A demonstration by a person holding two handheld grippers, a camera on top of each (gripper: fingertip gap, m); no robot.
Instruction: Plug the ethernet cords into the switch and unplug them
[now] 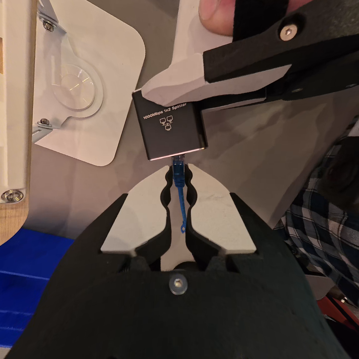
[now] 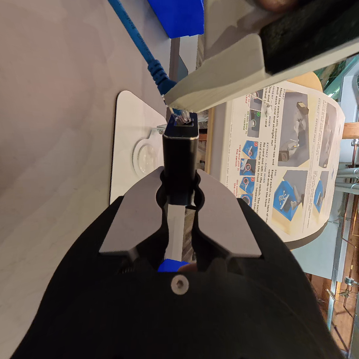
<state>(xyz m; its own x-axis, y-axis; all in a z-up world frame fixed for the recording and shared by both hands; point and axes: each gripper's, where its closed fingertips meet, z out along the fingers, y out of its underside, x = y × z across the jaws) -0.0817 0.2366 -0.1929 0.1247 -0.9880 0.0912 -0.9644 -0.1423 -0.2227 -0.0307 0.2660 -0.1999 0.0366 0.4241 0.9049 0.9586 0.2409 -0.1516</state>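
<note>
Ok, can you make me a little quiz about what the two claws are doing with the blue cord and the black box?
1. True or false: the right claw grips the black switch.
2. What does the left claw pinch? A) a red wire B) the blue cord's plug C) nothing
3. Fill in: the clear plug tip sits at the switch's ____, not fully inside.

Key:
1. True, its pads press both sides.
2. B
3. port
</note>
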